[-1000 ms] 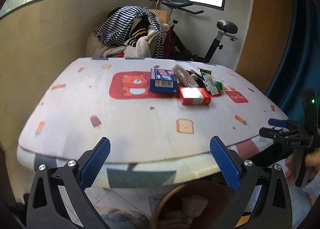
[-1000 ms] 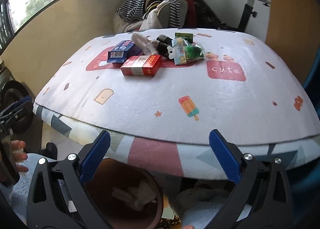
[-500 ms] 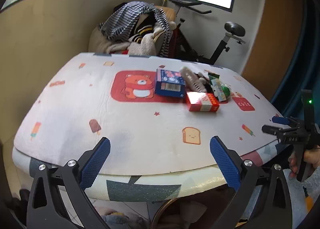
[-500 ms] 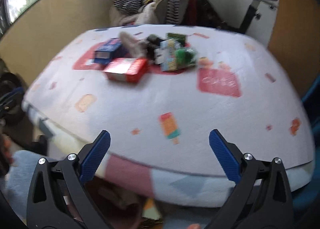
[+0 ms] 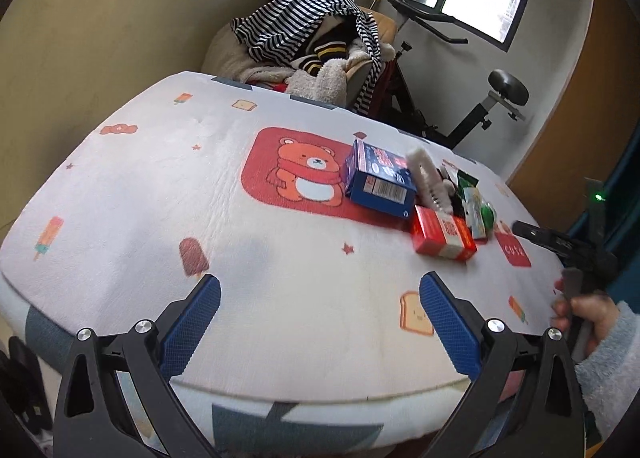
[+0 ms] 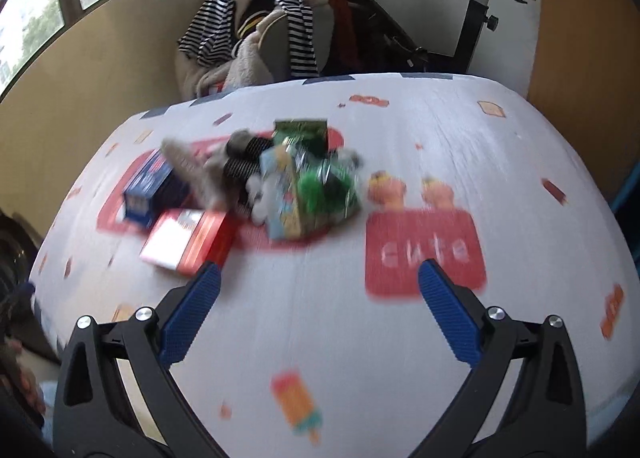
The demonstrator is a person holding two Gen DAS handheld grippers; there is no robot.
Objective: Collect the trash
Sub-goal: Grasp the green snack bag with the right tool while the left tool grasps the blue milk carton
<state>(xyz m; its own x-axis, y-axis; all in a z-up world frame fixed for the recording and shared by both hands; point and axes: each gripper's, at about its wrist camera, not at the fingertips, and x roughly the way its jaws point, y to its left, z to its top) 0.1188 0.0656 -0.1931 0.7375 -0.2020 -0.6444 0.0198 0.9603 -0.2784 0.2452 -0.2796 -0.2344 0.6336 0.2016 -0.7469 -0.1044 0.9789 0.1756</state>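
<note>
A pile of trash lies mid-table on a white printed cloth (image 5: 280,290): a blue box (image 5: 378,184), a red box (image 5: 442,234), a whitish brush-like piece (image 5: 428,182) and green wrappers (image 5: 478,210). My left gripper (image 5: 318,312) hovers open over the near table edge, well short of the pile. In the right wrist view the red box (image 6: 188,240), blue box (image 6: 152,188) and green wrappers (image 6: 312,186) are blurred. My right gripper (image 6: 318,304) is open above the cloth, just in front of the pile, its left pad (image 6: 192,312) near the red box.
A chair heaped with striped clothes (image 5: 308,30) stands behind the table, an exercise bike (image 5: 480,106) beside it. A hand in a pale blue sleeve (image 5: 592,330) holds the right gripper's body (image 5: 568,246) at the table's right edge. A beige wall runs on the left.
Both grippers have risen from below the table edge and moved forward over the cloth. The brown bin seen under the table earlier is out of view. The right gripper has closed in on the pile.
</note>
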